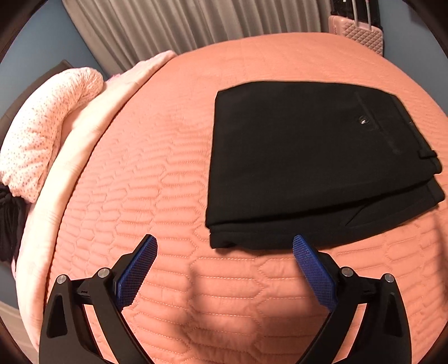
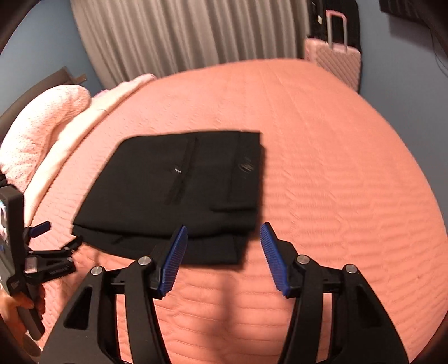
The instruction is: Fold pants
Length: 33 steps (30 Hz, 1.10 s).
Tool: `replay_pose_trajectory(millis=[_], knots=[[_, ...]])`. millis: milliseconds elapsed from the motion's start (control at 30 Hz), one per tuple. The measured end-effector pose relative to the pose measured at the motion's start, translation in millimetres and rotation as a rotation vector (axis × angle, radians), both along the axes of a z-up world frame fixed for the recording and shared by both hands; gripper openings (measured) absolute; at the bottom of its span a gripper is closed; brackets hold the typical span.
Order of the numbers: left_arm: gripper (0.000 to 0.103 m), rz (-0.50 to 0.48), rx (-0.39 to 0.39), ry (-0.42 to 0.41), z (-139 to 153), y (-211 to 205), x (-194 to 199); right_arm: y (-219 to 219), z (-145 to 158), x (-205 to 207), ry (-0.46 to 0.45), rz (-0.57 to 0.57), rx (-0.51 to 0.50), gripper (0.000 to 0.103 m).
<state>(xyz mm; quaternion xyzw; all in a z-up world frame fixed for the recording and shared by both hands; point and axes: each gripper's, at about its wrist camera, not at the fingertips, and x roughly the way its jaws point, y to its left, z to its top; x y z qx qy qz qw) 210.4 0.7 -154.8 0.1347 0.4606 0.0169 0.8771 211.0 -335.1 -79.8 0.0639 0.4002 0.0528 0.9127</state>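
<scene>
Black pants lie folded in a flat rectangular stack on the salmon quilted bed, with a back pocket button facing up. They also show in the right wrist view. My left gripper is open and empty, just short of the stack's near left corner. My right gripper is open and empty, just short of the stack's near right corner. The left gripper also shows at the left edge of the right wrist view.
A pink dotted pillow and a pale folded blanket lie at the bed's left end. A pink suitcase stands beyond the far right corner. Grey curtains hang behind the bed.
</scene>
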Motion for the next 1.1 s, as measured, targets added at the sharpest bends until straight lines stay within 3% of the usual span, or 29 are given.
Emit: replay_pose_trajectory(millis=[167, 233, 433, 600, 667, 733, 833, 933, 1000, 1100], knots=[[0.097, 0.003, -0.020, -0.011, 8, -2, 0, 23, 3, 9, -0.007, 0.021, -0.002, 0.060], [0.097, 0.013, -0.024, -0.008, 7, 2, 7, 16, -5, 18, 0.010, 0.000, 0.003, 0.065], [0.097, 0.019, -0.057, 0.048, -6, 11, 34, -11, -34, 50, 0.086, -0.027, 0.036, 0.066], [0.097, 0.005, -0.051, 0.056, -14, 4, 43, -24, -54, 72, 0.124, -0.045, 0.049, 0.076], [0.097, 0.002, -0.067, 0.063, -17, 5, 45, -26, -61, 75, 0.130, -0.049, 0.053, 0.082], [0.098, 0.010, -0.097, 0.079, -20, 9, 47, -27, -65, 77, 0.141, -0.052, 0.080, 0.082], [0.098, 0.023, -0.130, 0.089, -19, 14, 48, -26, -64, 74, 0.131, -0.056, 0.083, 0.082], [0.097, 0.041, -0.098, 0.046, -10, 14, 38, -20, -48, 62, 0.089, -0.062, 0.061, 0.082], [0.097, 0.045, -0.067, 0.012, -5, 14, 29, 3, -32, 51, 0.040, 0.022, 0.065, 0.079], [0.097, 0.035, -0.112, -0.015, 7, 9, 29, 54, -20, 56, 0.011, 0.186, 0.031, 0.054]])
